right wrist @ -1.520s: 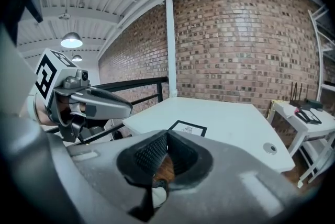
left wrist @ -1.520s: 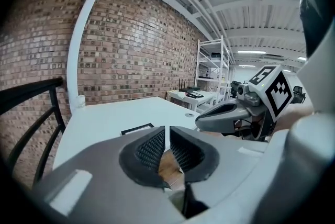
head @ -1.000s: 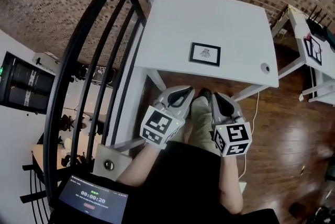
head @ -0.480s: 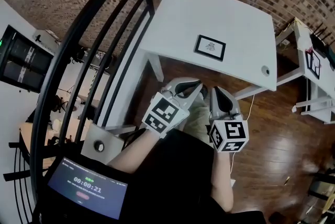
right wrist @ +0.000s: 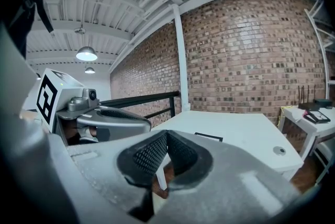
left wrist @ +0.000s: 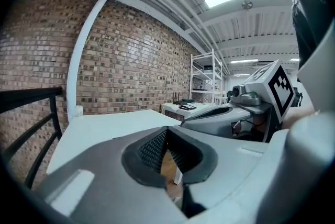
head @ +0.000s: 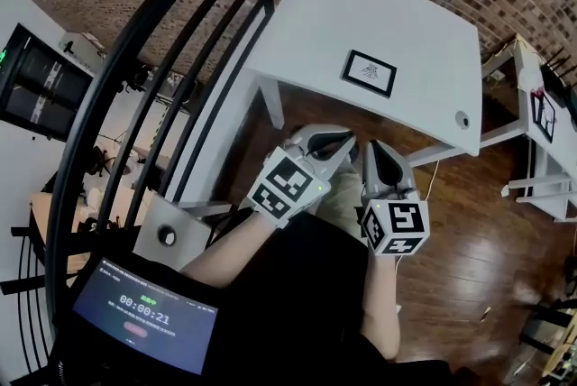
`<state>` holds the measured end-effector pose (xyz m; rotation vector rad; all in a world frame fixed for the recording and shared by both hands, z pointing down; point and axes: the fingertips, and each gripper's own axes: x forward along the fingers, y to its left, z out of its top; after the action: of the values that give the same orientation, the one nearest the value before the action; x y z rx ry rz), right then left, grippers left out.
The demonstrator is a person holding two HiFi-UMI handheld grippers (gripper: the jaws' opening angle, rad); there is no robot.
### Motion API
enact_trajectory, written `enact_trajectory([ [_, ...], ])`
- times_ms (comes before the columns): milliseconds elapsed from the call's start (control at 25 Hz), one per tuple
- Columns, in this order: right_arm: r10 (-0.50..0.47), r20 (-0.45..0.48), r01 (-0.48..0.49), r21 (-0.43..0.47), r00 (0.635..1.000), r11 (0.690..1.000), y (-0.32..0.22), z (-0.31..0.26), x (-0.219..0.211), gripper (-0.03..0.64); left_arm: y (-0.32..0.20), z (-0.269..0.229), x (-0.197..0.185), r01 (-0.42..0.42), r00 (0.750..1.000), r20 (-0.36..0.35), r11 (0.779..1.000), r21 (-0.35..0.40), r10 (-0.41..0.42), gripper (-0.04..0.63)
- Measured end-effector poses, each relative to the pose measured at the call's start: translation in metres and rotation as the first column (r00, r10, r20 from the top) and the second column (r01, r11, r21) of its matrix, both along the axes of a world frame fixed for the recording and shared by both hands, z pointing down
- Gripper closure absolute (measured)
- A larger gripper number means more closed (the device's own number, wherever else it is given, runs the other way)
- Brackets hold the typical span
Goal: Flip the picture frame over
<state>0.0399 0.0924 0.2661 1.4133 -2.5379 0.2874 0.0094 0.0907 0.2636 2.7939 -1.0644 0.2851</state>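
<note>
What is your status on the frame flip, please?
Left gripper shut, empty. Right gripper shut, empty. Frame flat on table, picture up, untouched. No obstruction seen.

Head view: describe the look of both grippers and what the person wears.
The left gripper and right gripper are smooth light-grey shells tapering to pointed jaws, lined with black cross-hatched pads. Each carries a white cube with black square markers at its back. No cables show. The person wears a black garment; forearms are uncovered.
</note>
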Motion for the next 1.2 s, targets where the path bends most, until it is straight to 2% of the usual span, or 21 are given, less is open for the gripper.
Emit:
enact_trajectory([
  [1200, -0.026, -0.024, 0.026, -0.016, 0.999, 1.000, 0.004, 0.012, -0.001, 0.624, 0.002, 0.006, -0.007, 0.016, 1.000, -0.006, 1.000, 0.017, -0.015, 0.580],
])
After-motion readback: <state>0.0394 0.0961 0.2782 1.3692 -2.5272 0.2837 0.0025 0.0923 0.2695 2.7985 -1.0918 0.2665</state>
